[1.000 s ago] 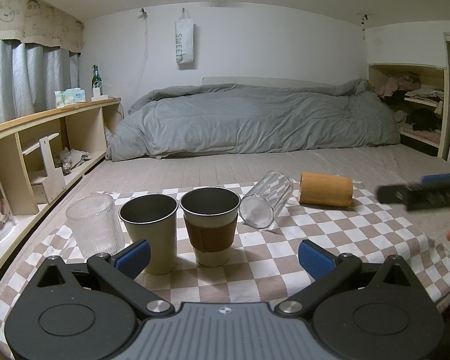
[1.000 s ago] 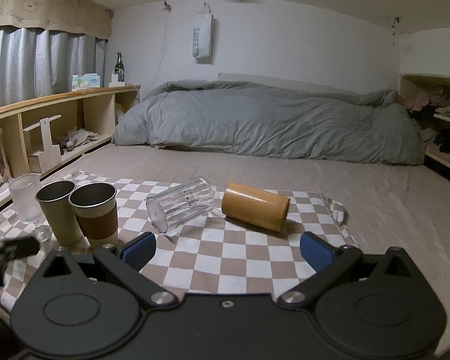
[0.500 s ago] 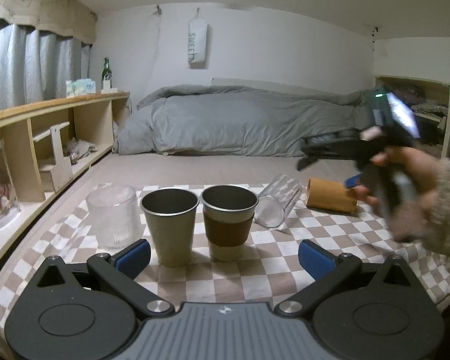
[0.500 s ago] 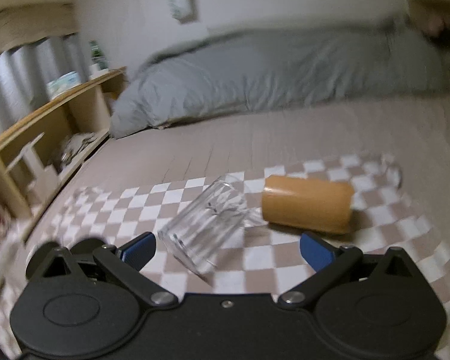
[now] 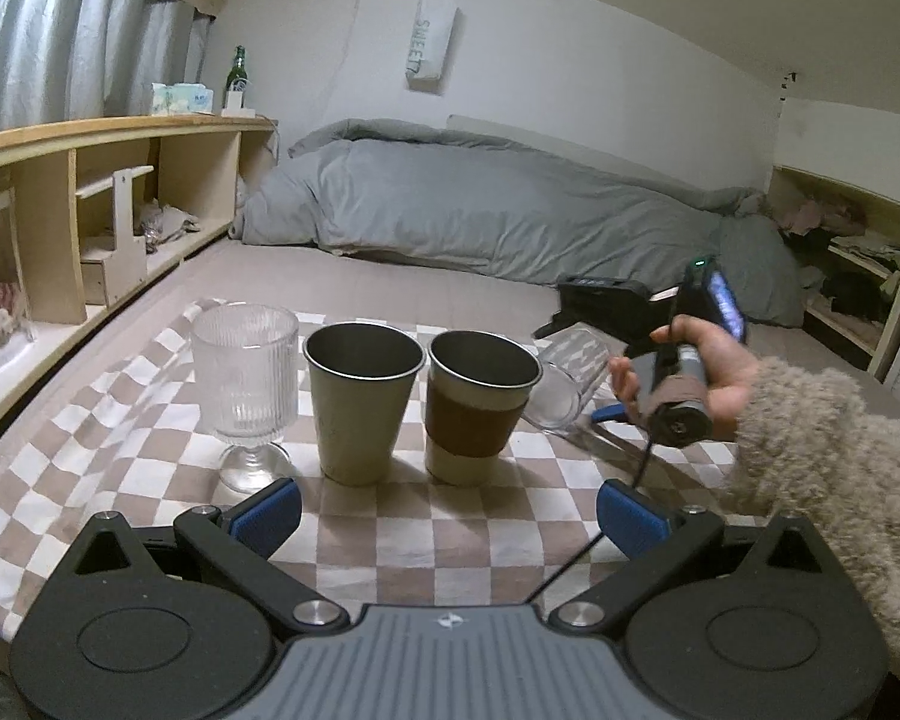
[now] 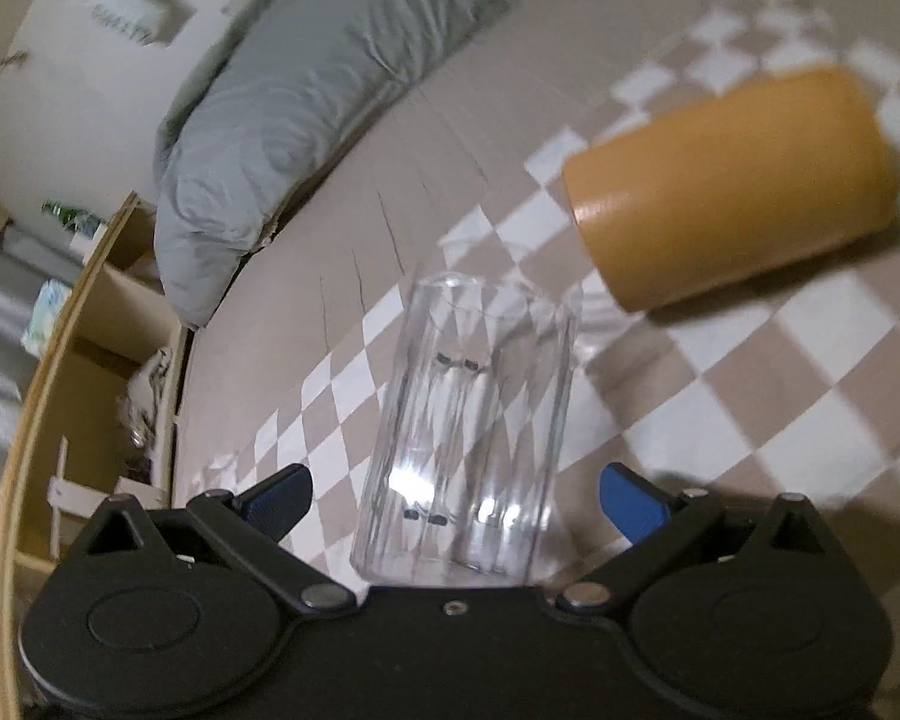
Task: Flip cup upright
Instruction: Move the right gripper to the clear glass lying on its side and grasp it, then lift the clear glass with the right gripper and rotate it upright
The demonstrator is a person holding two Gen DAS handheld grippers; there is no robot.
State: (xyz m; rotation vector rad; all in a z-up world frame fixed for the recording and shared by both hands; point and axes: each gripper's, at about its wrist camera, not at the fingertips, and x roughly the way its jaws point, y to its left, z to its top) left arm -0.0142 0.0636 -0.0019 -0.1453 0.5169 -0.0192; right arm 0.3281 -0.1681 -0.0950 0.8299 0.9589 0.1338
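Note:
A clear glass cup [image 6: 468, 432] lies on its side on the checkered cloth [image 6: 750, 396], its mouth toward the camera. My right gripper [image 6: 456, 498] is open, and the glass lies between its blue fingertips [image 6: 630, 504] without being touched. An orange cup [image 6: 732, 186] lies on its side beyond it to the right. In the left wrist view the same glass [image 5: 564, 384] lies to the right of the upright cups, with the right gripper's body [image 5: 678, 372] and the hand over it. My left gripper [image 5: 450, 516] is open and empty, low in front of the upright cups.
Three cups stand upright in a row: a ribbed stemmed glass [image 5: 246, 390], a metal cup [image 5: 360, 402] and a metal cup with a brown sleeve [image 5: 474, 402]. A wooden shelf [image 5: 90, 204] runs along the left. A grey duvet [image 5: 510, 216] lies at the back.
The right gripper has moved down and forward, rolled to one side, so the lying glass now sits between its open fingers. The left gripper has drifted slightly closer to the upright cups.

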